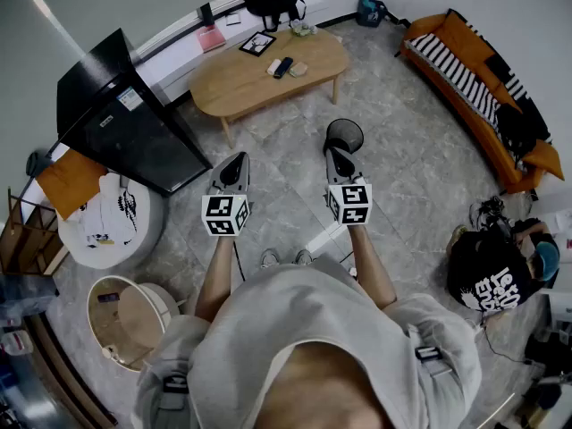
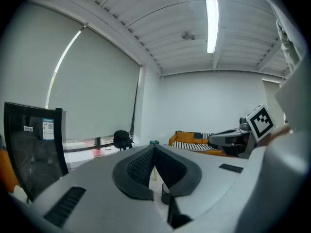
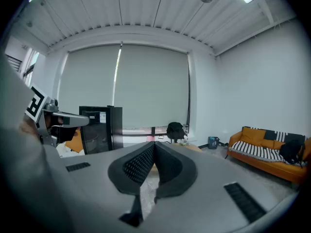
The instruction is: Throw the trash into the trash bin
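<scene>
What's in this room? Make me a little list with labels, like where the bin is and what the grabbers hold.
left gripper: shut, holding nothing
right gripper: shut, holding nothing
trash bin: black mesh, on the floor just beyond the right gripper
wooden table: farther off, small things on top
sofa: orange, against a wall

Nothing in the room could be read with any certainty. Big white letters ran across a black top [image 1: 490,284] near the sofa [image 1: 469,74], too warped to make out. The black cabinet [image 1: 121,128] carried two small stickers [image 2: 47,128] on its front, and their print was too tiny to read.
</scene>
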